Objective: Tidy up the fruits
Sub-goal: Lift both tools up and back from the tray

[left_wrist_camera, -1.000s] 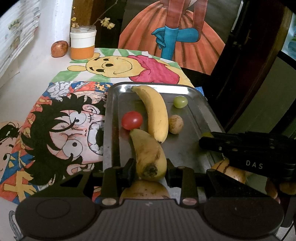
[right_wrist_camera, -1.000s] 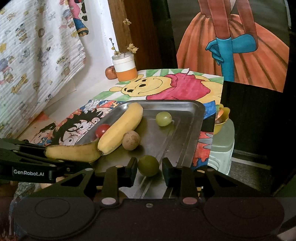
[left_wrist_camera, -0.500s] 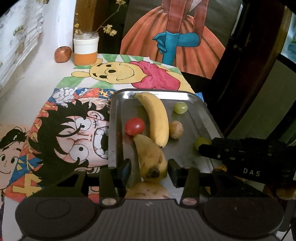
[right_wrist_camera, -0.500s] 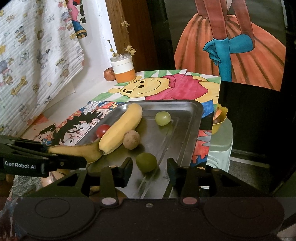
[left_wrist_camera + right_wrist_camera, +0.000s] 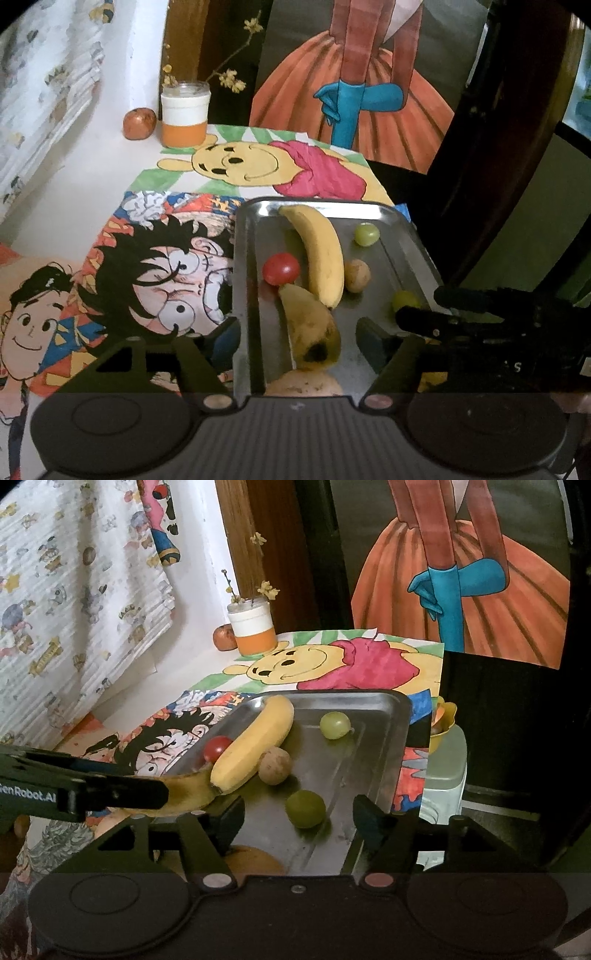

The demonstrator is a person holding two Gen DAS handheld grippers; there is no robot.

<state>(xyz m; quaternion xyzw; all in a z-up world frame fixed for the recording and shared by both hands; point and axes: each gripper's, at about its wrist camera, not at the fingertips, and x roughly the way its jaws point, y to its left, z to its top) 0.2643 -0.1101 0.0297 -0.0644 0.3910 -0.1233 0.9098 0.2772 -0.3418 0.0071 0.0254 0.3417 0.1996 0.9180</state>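
Bananas (image 5: 325, 254) lie lengthwise along tray (image 5: 243, 280); both tongs, left (image 5: 295, 332) and right (image 5: 299, 812), just spread, pinch nothing.

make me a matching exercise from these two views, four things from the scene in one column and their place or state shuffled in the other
Things
1. spotted banana
2. cherry tomato
3. near green grape
4. orange-and-white jar

Places or states
A. off the metal tray, at the table's far end beside a reddish-brown fruit
B. lies free between the left gripper's opened jaws
C. lies free between the right gripper's opened jaws
D. left of the yellow banana

Pairs: 1-B, 2-D, 3-C, 4-A
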